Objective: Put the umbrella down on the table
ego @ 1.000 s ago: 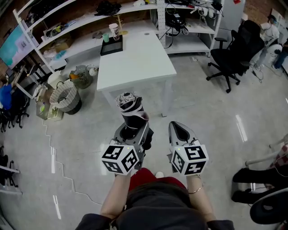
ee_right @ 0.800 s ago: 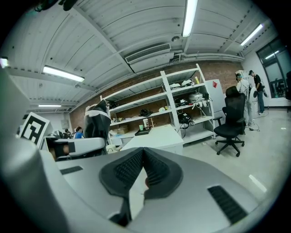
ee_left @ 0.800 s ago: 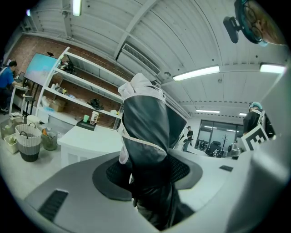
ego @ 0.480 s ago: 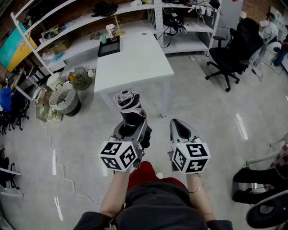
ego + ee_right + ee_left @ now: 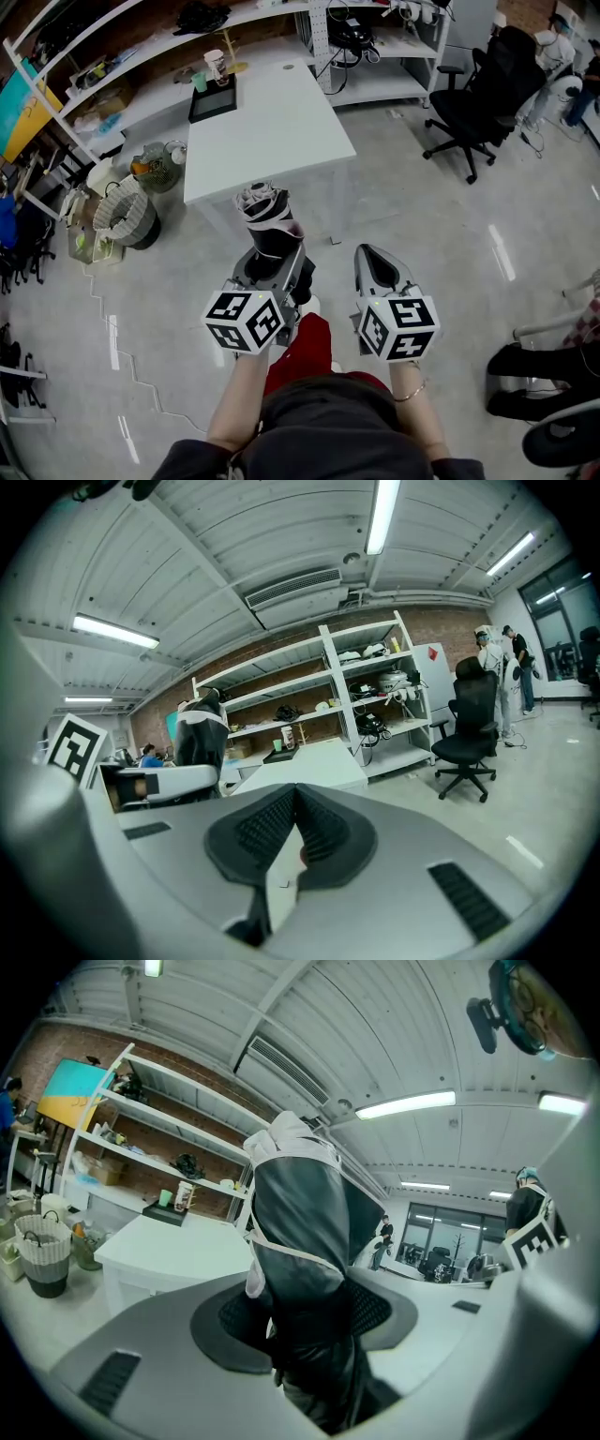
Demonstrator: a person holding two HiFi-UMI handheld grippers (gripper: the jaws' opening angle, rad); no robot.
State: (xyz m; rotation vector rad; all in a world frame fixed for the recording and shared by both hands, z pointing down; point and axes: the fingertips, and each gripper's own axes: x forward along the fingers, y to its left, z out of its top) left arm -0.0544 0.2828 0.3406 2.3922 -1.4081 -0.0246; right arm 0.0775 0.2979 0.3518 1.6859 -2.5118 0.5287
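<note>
A folded black-and-white umbrella (image 5: 265, 217) stands upright between the jaws of my left gripper (image 5: 274, 267), which is shut on its lower part. In the left gripper view the umbrella (image 5: 300, 1251) fills the middle, its pleated top above the pads. My right gripper (image 5: 375, 267) is held beside it at the same height, shut with nothing in it; its pads meet at the tips (image 5: 286, 841). The white table (image 5: 272, 127) stands just ahead of both grippers, over the grey floor. From the right gripper view the umbrella (image 5: 202, 738) shows at the left, the table (image 5: 309, 761) beyond.
A black tray (image 5: 213, 98) and a cup (image 5: 216, 66) sit at the table's far end. Wire baskets (image 5: 127, 211) stand on the floor left of it. A black office chair (image 5: 487, 89) is at the right, shelves (image 5: 122, 66) run behind, and another chair (image 5: 553, 375) at bottom right.
Both grippers have moved forward toward the table, which now lies closer in the head view. The umbrella stays gripped and upright.
</note>
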